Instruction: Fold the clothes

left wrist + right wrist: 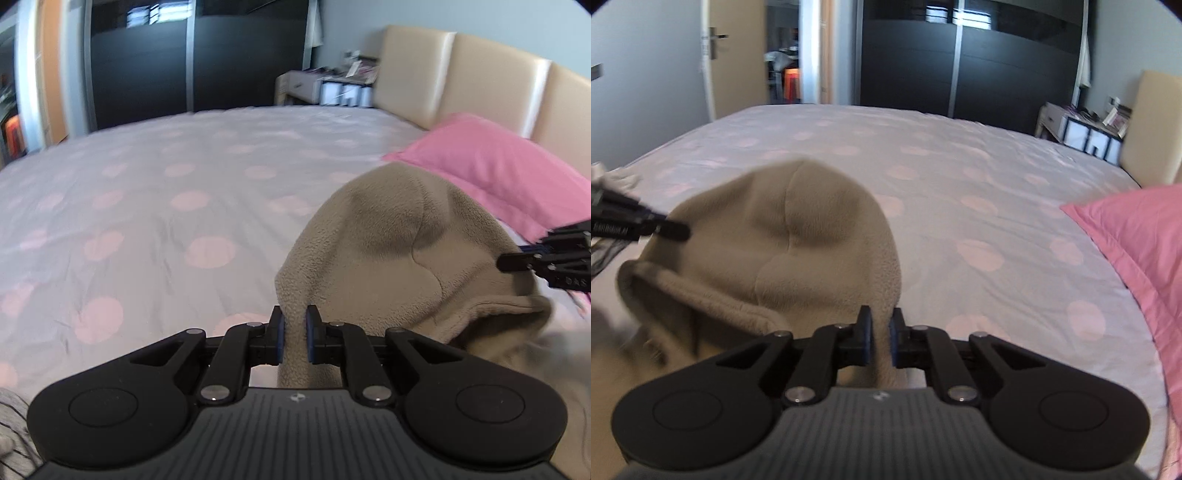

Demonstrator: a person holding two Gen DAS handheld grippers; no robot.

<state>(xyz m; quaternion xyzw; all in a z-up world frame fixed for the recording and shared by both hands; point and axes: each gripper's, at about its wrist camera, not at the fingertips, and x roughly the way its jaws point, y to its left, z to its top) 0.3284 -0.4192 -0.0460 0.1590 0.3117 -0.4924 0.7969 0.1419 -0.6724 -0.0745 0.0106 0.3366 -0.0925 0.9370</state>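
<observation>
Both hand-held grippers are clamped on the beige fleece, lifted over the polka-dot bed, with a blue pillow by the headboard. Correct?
Not quite: the pillow is pink, not blue, as both wrist views show. The rest holds: the left hand-held gripper and the right hand-held gripper each pinch an edge of the beige fleece above the polka-dot bed, and the pillow lies by the headboard.

We see a bedspread with pale pink dots covering the bed. A pink pillow lies against the cream padded headboard. Beyond the bed stands a dark wardrobe with glossy doors. A low bedside unit beside the headboard carries papers too blurred to identify. Left of the wardrobe, we see an open doorway beside a white door.
</observation>
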